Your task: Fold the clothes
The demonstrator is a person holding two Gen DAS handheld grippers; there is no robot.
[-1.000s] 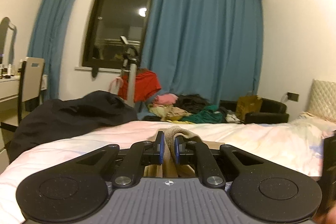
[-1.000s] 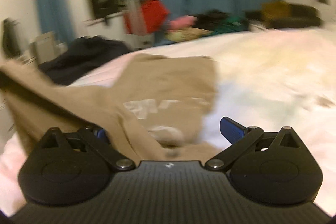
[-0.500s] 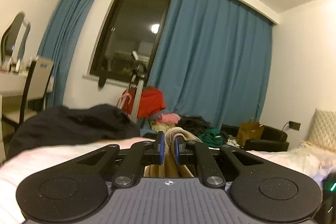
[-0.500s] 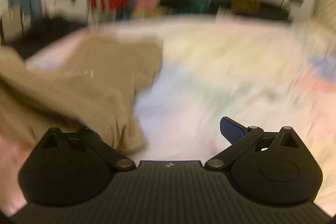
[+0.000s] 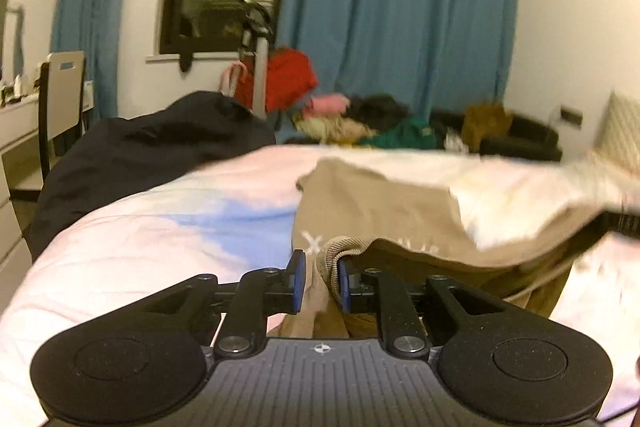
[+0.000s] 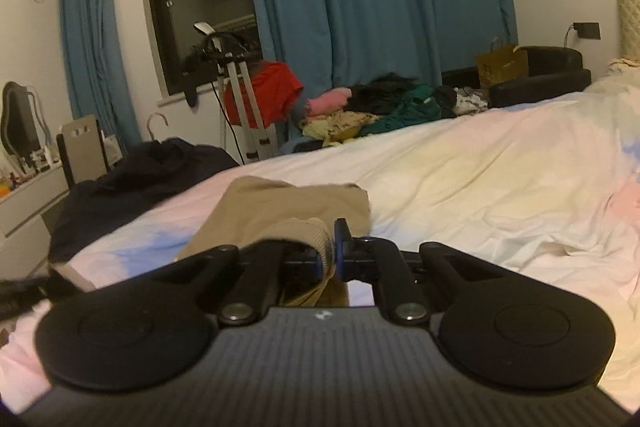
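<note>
Two grippers, one tan garment, both clamped on it.
Left gripper (image 5: 320, 277) pinches a ribbed edge of the tan garment (image 5: 384, 211); right gripper (image 6: 331, 251) is closed on another ribbed edge. Garment's far end lies on the bed (image 6: 460, 179). One dark garment (image 5: 140, 151) heaped at the bed's far left; one clothes pile (image 6: 372, 111) beyond.

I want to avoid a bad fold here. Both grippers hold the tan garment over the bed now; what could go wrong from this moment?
1. The left gripper pinches only the ribbed edge of the tan garment, so it might slip out.
2. The cloth hangs bunched between it and the right gripper, so creases may get folded in.
3. The dark garment lies close on the bed; the tan cloth could land on it.
</note>
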